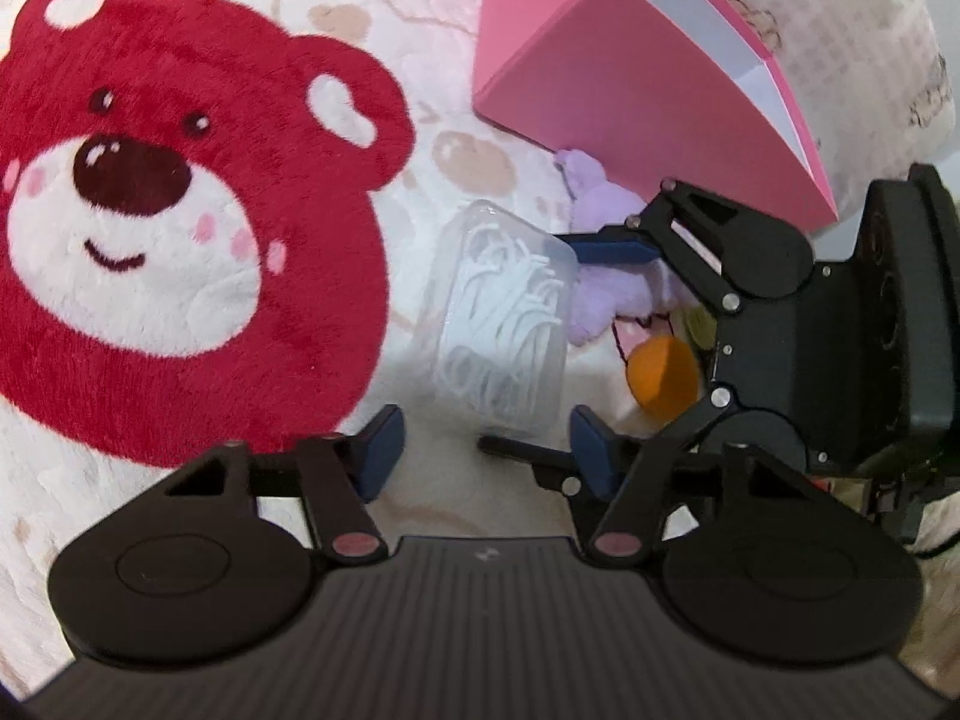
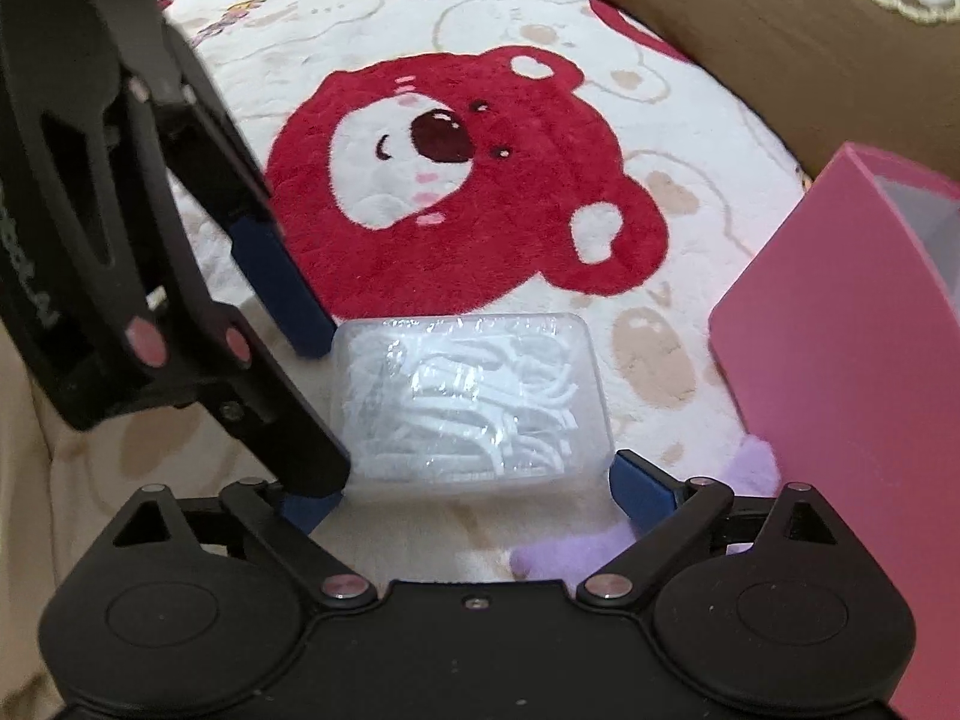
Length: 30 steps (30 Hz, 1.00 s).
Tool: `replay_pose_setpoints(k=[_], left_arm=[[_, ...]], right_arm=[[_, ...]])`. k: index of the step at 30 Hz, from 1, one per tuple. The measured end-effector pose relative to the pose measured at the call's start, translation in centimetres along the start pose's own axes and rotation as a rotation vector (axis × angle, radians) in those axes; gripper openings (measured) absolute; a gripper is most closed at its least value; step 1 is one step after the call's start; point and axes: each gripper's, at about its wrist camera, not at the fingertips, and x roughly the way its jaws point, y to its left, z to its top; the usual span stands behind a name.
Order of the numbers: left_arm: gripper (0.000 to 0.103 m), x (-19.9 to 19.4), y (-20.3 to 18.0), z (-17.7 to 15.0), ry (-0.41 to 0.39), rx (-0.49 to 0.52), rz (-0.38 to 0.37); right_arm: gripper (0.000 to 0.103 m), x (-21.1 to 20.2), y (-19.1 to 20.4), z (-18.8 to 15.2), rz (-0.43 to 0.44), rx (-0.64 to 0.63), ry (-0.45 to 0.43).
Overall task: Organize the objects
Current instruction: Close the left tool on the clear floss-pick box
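A clear plastic box of white floss picks (image 1: 498, 324) (image 2: 474, 396) lies flat on the bear-print blanket (image 1: 150, 210). My left gripper (image 1: 486, 450) stands open with the box's near short end between its blue pads; a strip of blanket shows between the left pad (image 1: 381, 450) and the box. From the right, my right gripper (image 2: 474, 501) straddles the box's long side, jaws wide open, pads (image 2: 642, 492) clear of both ends. In the right wrist view the left gripper (image 2: 324, 411) reaches in at the box's left end.
An open pink box (image 1: 630, 96) (image 2: 852, 390) with a white inside stands just beyond the floss box. A purple plush toy (image 1: 600, 192) (image 2: 564, 558) and an orange disc (image 1: 663, 378) lie under the right gripper. A brown cushion (image 2: 750, 18) borders the blanket.
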Motion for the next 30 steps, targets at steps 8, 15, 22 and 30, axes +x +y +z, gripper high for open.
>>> replay_pose_setpoints(k=[8, 15, 22, 30], left_arm=[[0.042, -0.1, 0.5, 0.2, -0.017, -0.029, -0.020], [0.046, -0.6, 1.8, 0.4, -0.017, -0.096, -0.030], [0.059, -1.0, 0.7, 0.5, -0.051, -0.046, 0.038], [0.060, -0.9, 0.7, 0.3, -0.101, -0.033, 0.092]], right_arm=[[0.094, -1.3, 0.3, -1.4, -0.023, 0.211, -0.106], [0.095, -2.9, 1.4, -2.2, 0.021, 0.377, -0.142], [0.095, -3.5, 2.3, -3.0, 0.018, 0.517, -0.177], [0.096, -2.4, 1.5, -3.1, -0.002, 0.629, -0.172]])
